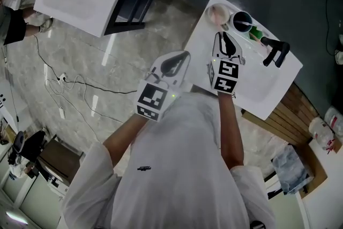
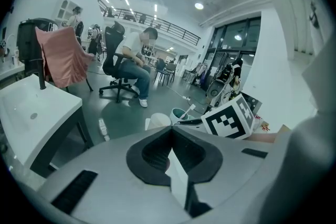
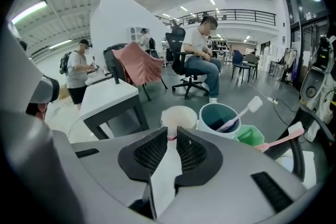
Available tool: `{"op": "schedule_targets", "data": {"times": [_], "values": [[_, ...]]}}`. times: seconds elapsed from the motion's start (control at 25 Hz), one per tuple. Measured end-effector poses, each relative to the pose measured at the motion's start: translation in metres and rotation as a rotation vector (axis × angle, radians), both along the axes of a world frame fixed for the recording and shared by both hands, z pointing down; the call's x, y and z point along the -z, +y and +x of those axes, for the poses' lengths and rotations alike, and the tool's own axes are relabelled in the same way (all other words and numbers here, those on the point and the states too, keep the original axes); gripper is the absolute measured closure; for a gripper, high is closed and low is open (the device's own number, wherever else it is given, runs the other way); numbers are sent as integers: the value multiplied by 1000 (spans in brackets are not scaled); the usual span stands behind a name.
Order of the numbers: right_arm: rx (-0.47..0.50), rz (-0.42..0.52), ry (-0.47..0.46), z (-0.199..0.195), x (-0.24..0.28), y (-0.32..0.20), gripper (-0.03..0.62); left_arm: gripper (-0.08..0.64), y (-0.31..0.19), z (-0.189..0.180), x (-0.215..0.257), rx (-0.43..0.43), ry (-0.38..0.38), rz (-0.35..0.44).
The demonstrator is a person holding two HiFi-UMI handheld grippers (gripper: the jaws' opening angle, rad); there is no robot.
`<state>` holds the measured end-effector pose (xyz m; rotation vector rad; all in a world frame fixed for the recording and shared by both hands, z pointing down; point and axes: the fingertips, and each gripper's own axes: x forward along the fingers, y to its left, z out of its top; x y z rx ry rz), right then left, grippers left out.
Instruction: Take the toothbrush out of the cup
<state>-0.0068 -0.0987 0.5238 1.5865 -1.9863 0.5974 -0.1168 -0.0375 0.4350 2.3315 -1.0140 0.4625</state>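
Task item: the toothbrush (image 3: 240, 115) is standing in the dark teal cup (image 3: 214, 112), leaning toward 2 o'clock with its white head clearing the rim.
Cup location: in the head view the teal cup (image 1: 235, 19) is sitting near the far corner of the white sink counter (image 1: 257, 88), at 1 o'clock from the right gripper (image 1: 223, 35).
Right gripper: its jaws (image 3: 172, 132) are standing slightly apart and are pinching nothing; only the pale cup (image 3: 179, 115) is showing beyond the gap.
Left gripper: its jaws (image 2: 170, 127) are pressing together at the tips with nothing between them.
Left gripper position: in the head view it (image 1: 185, 55) is hovering at the counter's left edge, at 9 o'clock from the right gripper.
Hidden parts: the toothbrush's lower handle is lying inside the teal cup, and the right gripper's body is covering the cup bases in its own view.
Hard to make out: a pink toothbrush (image 3: 281, 139) is reaching past the green cup (image 3: 249, 135); its resting point is unclear.
Blocked view: in the left gripper view, the right gripper's marker cube (image 2: 231, 119) is partly covering the cups.
Edges: the three cups are lining the counter's far edge, with the black faucet (image 1: 276, 51) at 3 o'clock from them.
Open room: bare white counter is lying between the right gripper and the faucet.
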Motion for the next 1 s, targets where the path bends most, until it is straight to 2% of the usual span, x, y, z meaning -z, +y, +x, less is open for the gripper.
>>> {"op": "schedule_targets", "data": {"times": [0.36,0.68,1.0], "values": [[9,25,0,3,13,10,549,557,1,2,7,-6,4,25],[1,169,-24,8,53,24,549,557,11,9,11,-28,9,38],[54,284,-38,1,82,57,549,557,22,5,12,-27,-1,46]]}}
